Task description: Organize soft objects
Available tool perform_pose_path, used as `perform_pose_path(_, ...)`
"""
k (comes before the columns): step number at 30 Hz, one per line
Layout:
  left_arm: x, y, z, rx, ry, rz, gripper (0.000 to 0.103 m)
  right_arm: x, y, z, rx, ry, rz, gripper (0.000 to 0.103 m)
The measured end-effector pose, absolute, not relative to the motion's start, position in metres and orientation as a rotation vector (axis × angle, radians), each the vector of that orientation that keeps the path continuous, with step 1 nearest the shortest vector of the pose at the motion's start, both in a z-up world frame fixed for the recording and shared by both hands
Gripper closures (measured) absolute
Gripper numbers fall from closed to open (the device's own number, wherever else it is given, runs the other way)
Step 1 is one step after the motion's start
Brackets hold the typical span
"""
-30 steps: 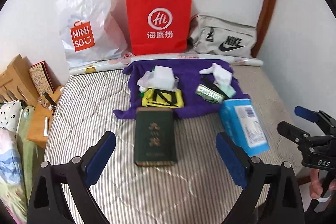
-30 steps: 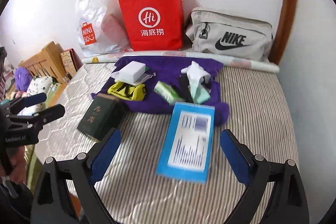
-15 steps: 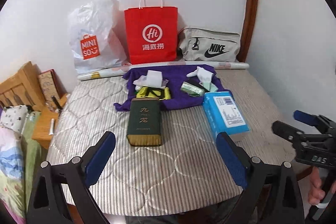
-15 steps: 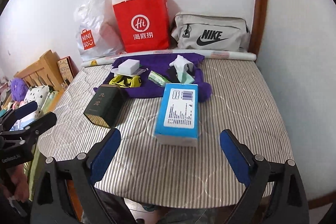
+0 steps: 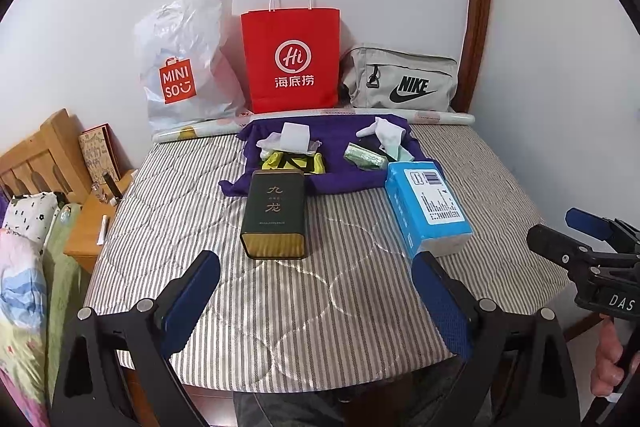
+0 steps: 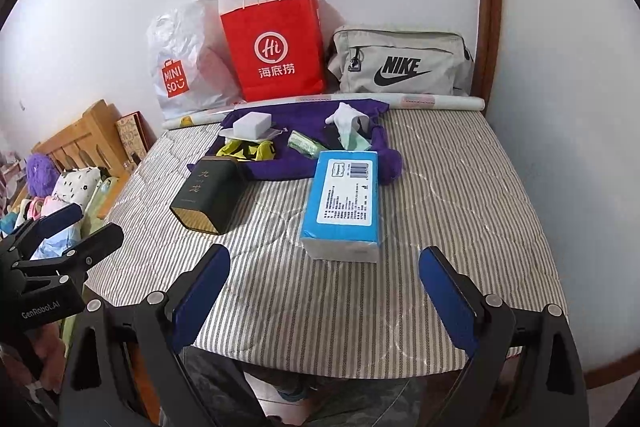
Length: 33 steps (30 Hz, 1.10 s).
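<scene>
A purple cloth [image 5: 344,175] [image 6: 304,131] lies spread at the back of a striped quilted table [image 5: 320,291] [image 6: 440,187]. On it rest a white folded piece [image 5: 295,137] [image 6: 252,125], a yellow and black fabric item [image 5: 290,163] [image 6: 246,149], a green packet [image 5: 365,157] [image 6: 306,143] and white and mint socks [image 5: 388,135] [image 6: 348,125]. A dark green tin [image 5: 276,214] [image 6: 208,193] and a blue tissue pack [image 5: 428,209] [image 6: 346,199] lie in front of the cloth. My left gripper [image 5: 316,297] and right gripper [image 6: 324,289] both hover open over the table's near edge, holding nothing.
Against the back wall stand a white Miniso plastic bag [image 5: 184,71] [image 6: 180,63], a red paper bag [image 5: 292,61] [image 6: 276,47] and a grey Nike bag [image 5: 404,79] [image 6: 400,63], with a paper roll [image 5: 440,117] in front. A wooden bedside stand [image 5: 90,223] and bedding sit left.
Both grippers have pulled back and up from the table, so the near edge and more wall now show. The objects have not moved.
</scene>
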<state>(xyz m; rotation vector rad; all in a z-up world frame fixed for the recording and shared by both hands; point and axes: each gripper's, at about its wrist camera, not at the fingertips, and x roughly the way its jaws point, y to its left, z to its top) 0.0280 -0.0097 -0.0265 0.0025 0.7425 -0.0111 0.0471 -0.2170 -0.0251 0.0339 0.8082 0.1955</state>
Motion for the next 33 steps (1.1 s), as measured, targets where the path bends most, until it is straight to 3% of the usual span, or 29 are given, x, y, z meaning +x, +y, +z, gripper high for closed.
perform_pose_path(33,0.017,-0.015,-0.019,0.001,0.727,-0.009,0.006,0.037,-0.211,-0.019,0.001,0.793,0.205,0.008)
